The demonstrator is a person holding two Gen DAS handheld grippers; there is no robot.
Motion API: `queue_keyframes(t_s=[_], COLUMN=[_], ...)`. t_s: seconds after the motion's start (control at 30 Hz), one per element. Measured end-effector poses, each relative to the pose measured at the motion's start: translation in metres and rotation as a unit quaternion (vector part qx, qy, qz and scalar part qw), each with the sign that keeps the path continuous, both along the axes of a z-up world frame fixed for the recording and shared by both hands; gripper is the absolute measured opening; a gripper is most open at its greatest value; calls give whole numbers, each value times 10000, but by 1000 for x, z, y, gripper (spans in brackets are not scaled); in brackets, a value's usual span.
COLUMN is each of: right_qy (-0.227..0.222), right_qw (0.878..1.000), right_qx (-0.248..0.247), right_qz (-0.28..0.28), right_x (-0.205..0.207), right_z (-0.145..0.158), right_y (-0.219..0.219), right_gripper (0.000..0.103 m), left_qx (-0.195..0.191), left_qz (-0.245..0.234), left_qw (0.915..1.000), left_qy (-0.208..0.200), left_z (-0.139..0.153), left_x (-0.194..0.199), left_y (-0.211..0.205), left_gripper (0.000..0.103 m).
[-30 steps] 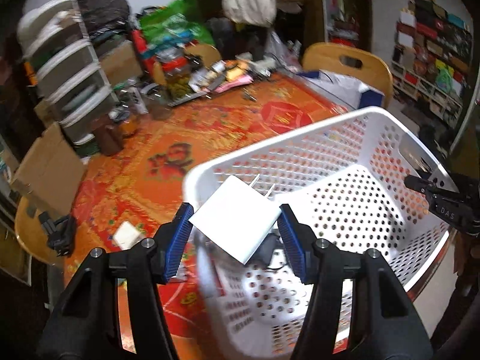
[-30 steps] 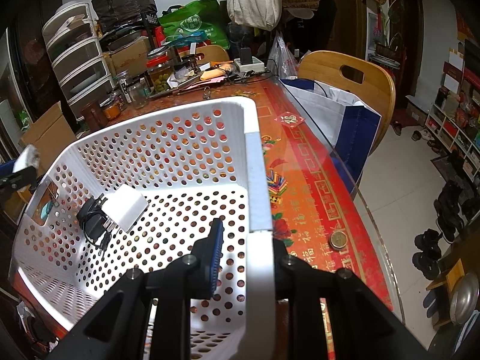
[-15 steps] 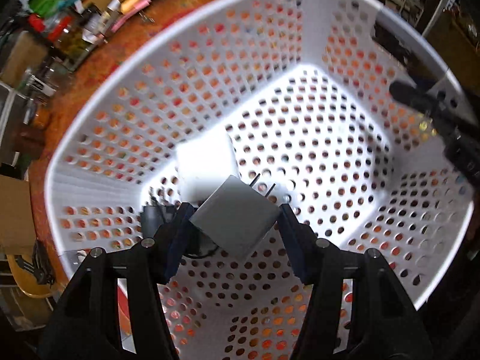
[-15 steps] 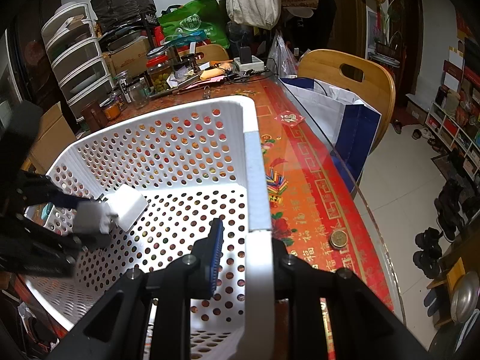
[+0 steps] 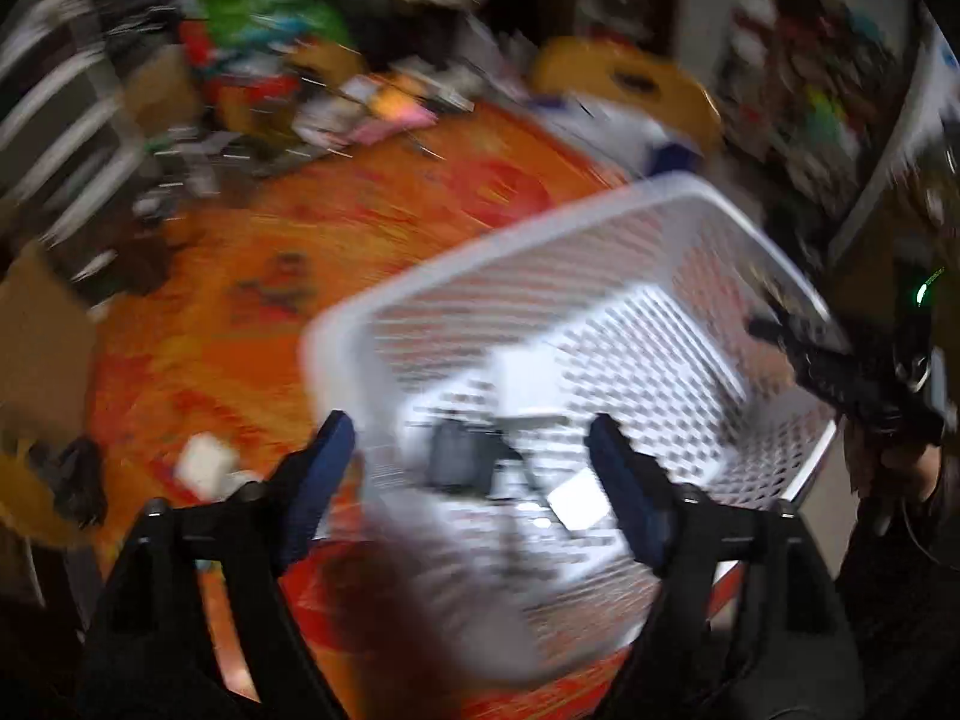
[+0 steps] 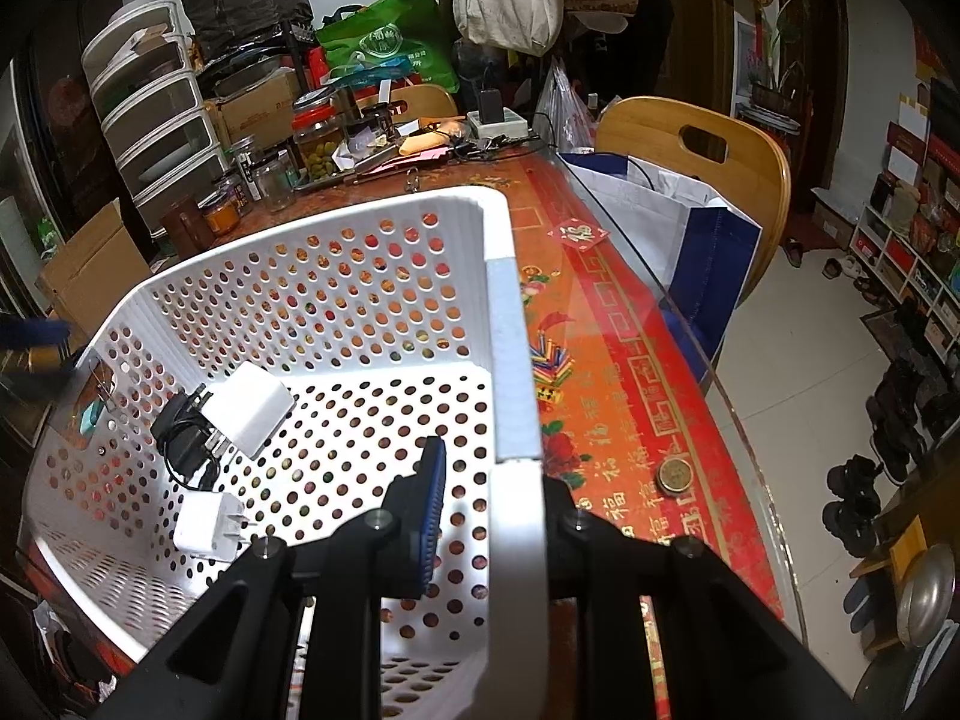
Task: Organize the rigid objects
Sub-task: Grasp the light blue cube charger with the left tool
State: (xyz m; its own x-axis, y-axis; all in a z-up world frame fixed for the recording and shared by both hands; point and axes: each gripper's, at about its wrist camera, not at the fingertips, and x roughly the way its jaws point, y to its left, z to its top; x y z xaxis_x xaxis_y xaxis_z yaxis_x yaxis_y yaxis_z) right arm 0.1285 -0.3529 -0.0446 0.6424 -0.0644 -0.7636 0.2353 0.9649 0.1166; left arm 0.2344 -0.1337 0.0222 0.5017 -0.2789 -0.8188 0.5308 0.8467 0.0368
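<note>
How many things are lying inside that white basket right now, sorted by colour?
White chargers: 2, a larger one and a smaller one
Black adapter with cord: 1
Total: 3, all in the white basket, whose rim the right hand-held gripper clamps.

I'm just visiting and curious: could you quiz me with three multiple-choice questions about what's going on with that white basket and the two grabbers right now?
1. Where does the small white plug lie?
A. on the basket's floor
B. on the tablecloth
C. on the chair

2. How many white chargers are in the basket?
A. none
B. two
C. five

3. What is the right gripper doing?
A. hanging free in the air
B. clamping the basket's rim
C. holding a jar

Answers:
1 A: it rests on the perforated floor, prongs sideways.
2 B: the small plug and a larger white charger beside a black cable.
3 B: its fingers sit on either side of the rim. The left gripper is open and holds nothing.
</note>
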Motion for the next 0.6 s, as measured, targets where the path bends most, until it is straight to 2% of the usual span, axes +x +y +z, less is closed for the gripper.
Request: queue_keyframes(t_s=[0.07, 0.1, 0.13, 0.23, 0.3, 0.37, 0.47, 0.6], right_qy=[12, 18, 11, 20, 40, 56, 79, 92], right_qw=[10000, 10000, 10000, 10000, 10000, 10000, 10000, 9999], right_qx=[-15, -15, -4, -11, -26, -32, -47, -73], right_qz=[4, 9, 14, 19, 22, 14, 13, -11], right_x=[2, 2, 2, 1, 1, 2, 3, 3], right_z=[0, 0, 0, 0, 0, 1, 1, 1], right_y=[-1, -1, -1, -1, 0, -1, -1, -2], right_gripper=[20, 20, 20, 20, 20, 20, 20, 20], left_qx=[-64, -25, 18, -259, -269, -242, -317, -442], left_qz=[656, 973, 1509, 2541, 2958, 3044, 2950, 2991], left_qw=[9973, 9944, 9877, 9666, 9548, 9514, 9520, 9495], left_qy=[-326, -401, -406, -201, 119, 388, 758, 842], left_z=[10, 11, 5, -23, -56, -85, -118, -144], left_x=[10, 19, 34, 69, 90, 95, 93, 87], left_y=[54, 74, 109, 180, 221, 238, 245, 233], left_gripper=[102, 102, 102, 102, 99, 89, 86, 80])
